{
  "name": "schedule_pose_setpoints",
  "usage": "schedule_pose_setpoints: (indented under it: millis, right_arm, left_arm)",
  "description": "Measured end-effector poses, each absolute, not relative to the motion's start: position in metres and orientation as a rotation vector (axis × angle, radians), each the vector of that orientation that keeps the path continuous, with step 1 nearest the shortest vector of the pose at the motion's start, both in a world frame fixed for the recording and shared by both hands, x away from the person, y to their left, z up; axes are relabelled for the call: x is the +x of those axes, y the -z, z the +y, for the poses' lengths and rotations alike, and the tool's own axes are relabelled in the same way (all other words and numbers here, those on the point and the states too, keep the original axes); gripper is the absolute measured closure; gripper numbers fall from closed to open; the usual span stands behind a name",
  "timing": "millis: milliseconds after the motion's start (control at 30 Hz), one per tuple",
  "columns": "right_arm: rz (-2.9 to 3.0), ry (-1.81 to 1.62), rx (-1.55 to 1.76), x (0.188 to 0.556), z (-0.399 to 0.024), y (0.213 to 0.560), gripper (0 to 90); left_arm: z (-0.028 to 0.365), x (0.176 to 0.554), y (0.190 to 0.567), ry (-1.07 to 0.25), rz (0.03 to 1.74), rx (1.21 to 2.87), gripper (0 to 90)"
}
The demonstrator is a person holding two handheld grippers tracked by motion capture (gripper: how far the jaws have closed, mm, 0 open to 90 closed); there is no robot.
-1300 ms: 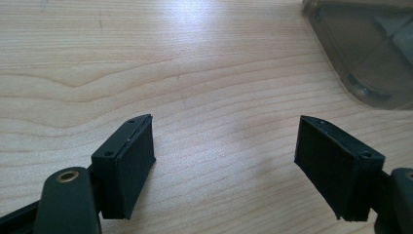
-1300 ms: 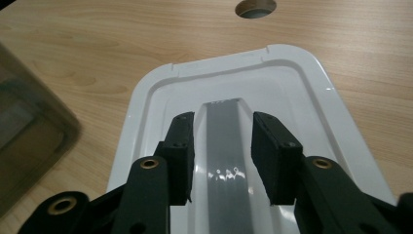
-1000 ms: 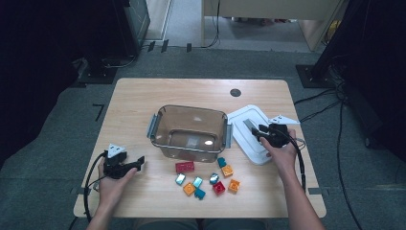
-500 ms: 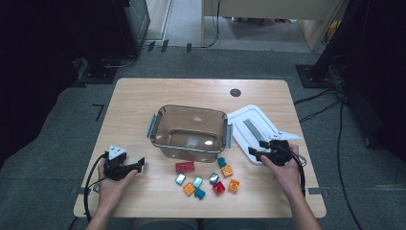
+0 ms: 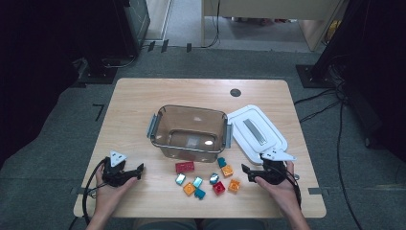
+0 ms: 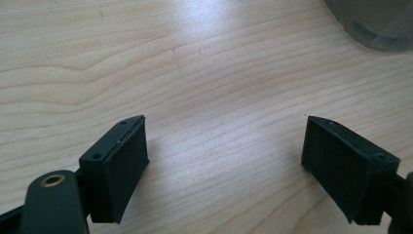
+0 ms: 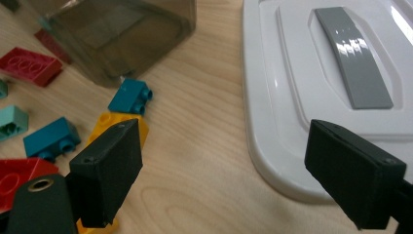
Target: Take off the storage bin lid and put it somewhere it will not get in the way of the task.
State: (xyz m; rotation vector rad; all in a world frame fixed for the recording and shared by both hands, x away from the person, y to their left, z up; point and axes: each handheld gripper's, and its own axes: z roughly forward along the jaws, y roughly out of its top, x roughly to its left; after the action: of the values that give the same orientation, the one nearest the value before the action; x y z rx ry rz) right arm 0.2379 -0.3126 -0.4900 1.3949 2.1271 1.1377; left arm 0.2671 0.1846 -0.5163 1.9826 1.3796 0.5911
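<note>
Right hand: my right gripper (image 5: 246,173) low by the white lid (image 5: 256,133), jaws just spreading, empty.
Left hand: my left gripper (image 5: 139,168) resting, jaws spread.
Between: toy bricks (image 5: 210,178), clear container (image 5: 188,132).

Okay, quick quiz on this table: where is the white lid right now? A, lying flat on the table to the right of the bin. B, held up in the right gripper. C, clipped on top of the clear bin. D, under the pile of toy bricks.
A: the white lid lies flat on the table just right of the open, uncovered clear bin, and the right gripper, jaws open, holds nothing.
</note>
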Motion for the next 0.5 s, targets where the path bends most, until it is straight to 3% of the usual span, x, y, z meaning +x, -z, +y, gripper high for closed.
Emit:
schedule_pose_setpoints:
  millis: [200,500]
  right_arm:
    - [2.141,-1.112,1.397,0.219,-0.314,0.498,14.7]
    - [2.119,-1.127,1.424,0.199,-0.309,0.503,28.8]
  left_arm:
    - [0.187,0.264,0.518,-0.600,1.374,1.973,15.6]
    - [0.187,0.264,0.518,-0.601,1.372,1.971,14.7]
